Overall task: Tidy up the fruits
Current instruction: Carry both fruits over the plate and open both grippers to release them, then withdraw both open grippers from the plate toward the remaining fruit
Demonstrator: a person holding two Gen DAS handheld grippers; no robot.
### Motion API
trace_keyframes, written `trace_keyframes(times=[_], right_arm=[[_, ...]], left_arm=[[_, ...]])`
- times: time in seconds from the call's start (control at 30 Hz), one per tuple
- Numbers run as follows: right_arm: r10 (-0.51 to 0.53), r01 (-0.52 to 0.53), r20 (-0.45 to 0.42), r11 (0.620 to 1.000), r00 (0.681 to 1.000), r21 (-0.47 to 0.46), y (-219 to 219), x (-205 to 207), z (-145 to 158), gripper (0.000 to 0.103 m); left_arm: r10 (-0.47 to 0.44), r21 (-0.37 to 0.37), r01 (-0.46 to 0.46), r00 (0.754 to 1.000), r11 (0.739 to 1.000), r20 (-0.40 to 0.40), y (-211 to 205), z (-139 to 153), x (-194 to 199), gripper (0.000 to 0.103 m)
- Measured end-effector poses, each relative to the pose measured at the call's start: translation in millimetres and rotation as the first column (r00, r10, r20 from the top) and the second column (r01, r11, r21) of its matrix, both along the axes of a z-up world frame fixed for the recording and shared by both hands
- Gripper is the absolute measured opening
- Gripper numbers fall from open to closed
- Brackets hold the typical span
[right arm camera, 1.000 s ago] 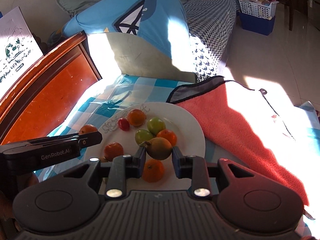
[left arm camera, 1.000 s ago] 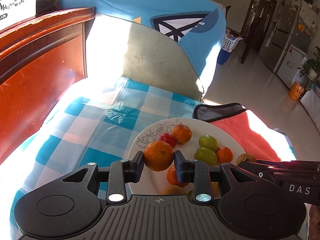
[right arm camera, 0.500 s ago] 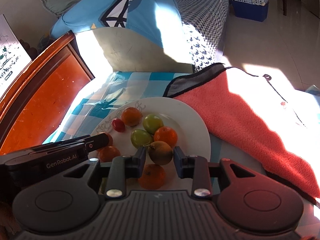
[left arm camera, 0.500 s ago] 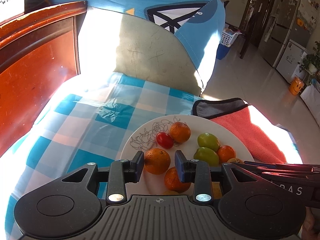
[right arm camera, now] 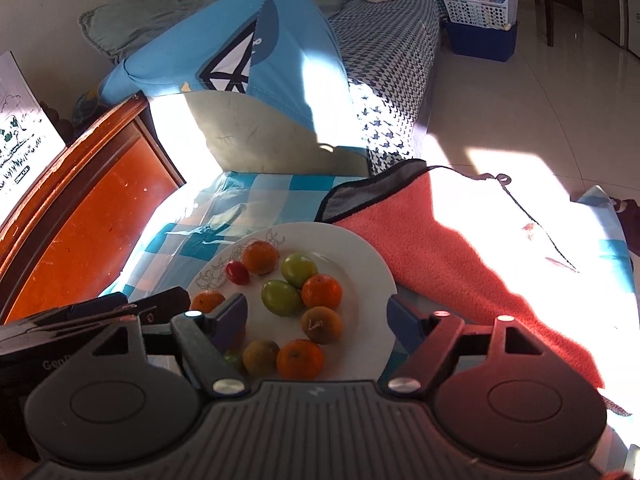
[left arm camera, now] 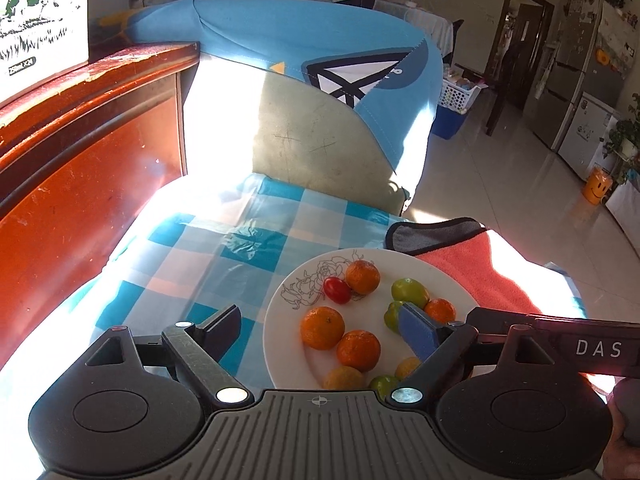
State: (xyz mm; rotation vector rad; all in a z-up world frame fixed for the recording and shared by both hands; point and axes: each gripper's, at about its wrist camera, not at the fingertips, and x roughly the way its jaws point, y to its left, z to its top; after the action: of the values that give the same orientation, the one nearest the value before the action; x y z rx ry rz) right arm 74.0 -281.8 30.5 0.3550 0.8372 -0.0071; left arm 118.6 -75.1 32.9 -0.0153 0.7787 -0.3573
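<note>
A white plate (left arm camera: 436,276) (right arm camera: 360,252) on the blue checked cloth holds several oranges, green fruits, a cherry tomato (left arm camera: 337,290) (right arm camera: 237,272) and a brownish fruit (right arm camera: 321,324). My left gripper (left arm camera: 320,332) is open and empty above the plate's near left part, with an orange (left arm camera: 322,328) lying between its spread fingers. My right gripper (right arm camera: 318,320) is open and empty above the plate's near part, the brownish fruit lying on the plate between its fingers. Each gripper shows at the edge of the other's view.
A coral towel (right arm camera: 460,248) (left arm camera: 492,276) lies right of the plate. A red wooden board (left arm camera: 80,184) stands at the left. A blue cushion (left arm camera: 312,60) leans behind the cloth. Tiled floor lies to the right.
Both grippers have opened and drawn back. The left let go of its orange and the right let go of the brownish fruit; both fruits now lie on the plate.
</note>
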Motion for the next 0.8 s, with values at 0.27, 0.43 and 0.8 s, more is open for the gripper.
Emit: trace_keyframes(times=[0.27,0.43,0.8], right_arm=[[0.025,-0.025,-0.011,0.999,1.0,-0.045,16.7,-24.2,-0.9,0.094],[0.083,-0.085,-0.032,0.995,0.996,-0.043,30.0,-44.5,-2.7,0.094],[0.215,-0.221,-0.062,0.97,0.975,-0.103,66.4,-73.6,-19.0,0.092]], left_arm=[[-0.023,0.052,0.024,1.0,0.998,-0.014,21.8,3.4,-37.1,0.095],[-0.031,0.099,0.035,0.998,0.994,-0.049,34.6,-1.9,-55.9,0.095],[-0.04,0.129,0.049,0.996,0.99,-0.075,64.6,-17.6,-75.1,0.095]])
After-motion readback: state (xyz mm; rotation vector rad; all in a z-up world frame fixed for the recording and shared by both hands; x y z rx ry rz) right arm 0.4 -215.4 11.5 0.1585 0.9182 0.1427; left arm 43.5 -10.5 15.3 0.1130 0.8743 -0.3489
